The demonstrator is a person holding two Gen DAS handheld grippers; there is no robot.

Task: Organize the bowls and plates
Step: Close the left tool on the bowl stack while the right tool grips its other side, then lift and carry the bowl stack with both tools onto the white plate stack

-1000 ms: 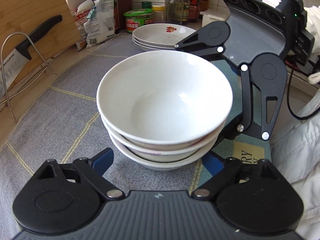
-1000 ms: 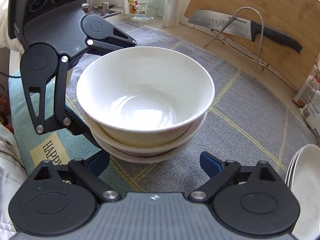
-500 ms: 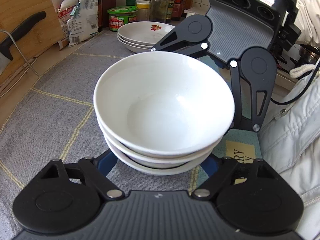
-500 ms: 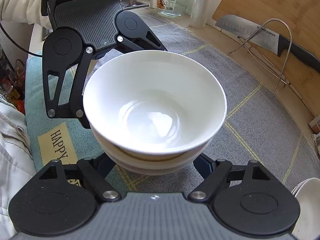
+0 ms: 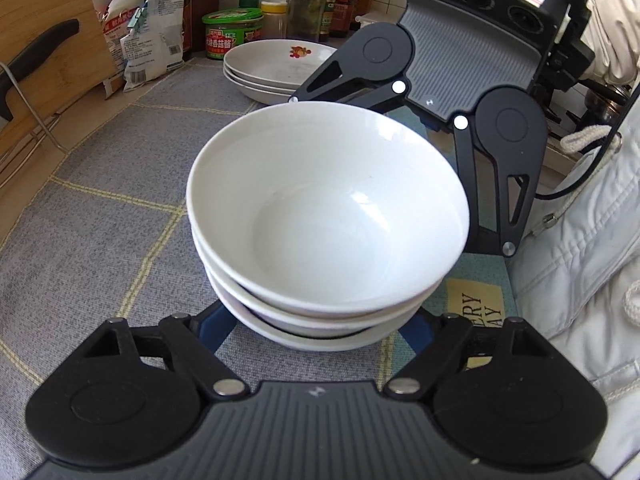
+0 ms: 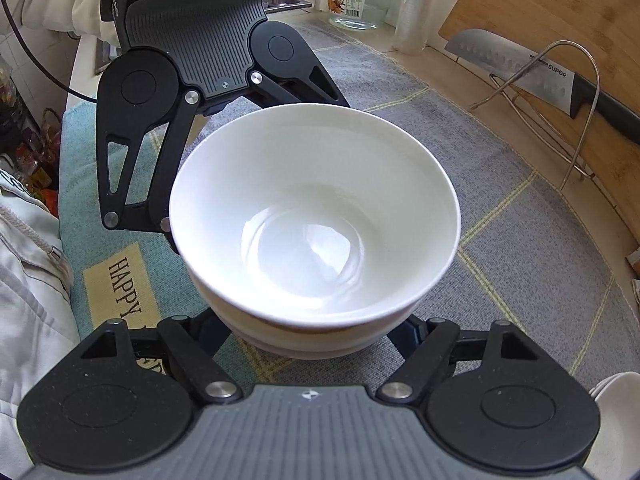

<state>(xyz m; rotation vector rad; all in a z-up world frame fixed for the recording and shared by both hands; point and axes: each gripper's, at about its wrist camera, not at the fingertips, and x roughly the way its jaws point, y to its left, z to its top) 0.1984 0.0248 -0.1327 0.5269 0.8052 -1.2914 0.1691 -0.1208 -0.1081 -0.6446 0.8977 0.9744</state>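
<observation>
A stack of three white bowls (image 5: 328, 216) stands on a grey checked mat (image 5: 100, 220). My left gripper (image 5: 314, 322) straddles the lowest bowl. Its jaws are closing, and the blue pads (image 5: 212, 326) touch that bowl's sides. From the opposite side my right gripper (image 6: 308, 332) is shut on the same stack of bowls (image 6: 316, 216), its blue pads (image 6: 406, 334) pressed low against it. Each view shows the other gripper's black fingers (image 6: 132, 152) reaching around the far side. I cannot tell whether the stack is off the mat.
A stack of plates (image 5: 280, 68) with a red flower motif sits at the back of the mat, before jars and bottles (image 5: 232, 32). A knife (image 6: 520, 64) rests on a wire rack (image 6: 580, 120) against a wooden board (image 6: 560, 8). A pale jacket (image 5: 580, 240) is alongside.
Both pairs of jaws have drawn in from clear of the bowls until their pads meet the stack, the right one more sharply. Both cameras have tilted further down over the bowls.
</observation>
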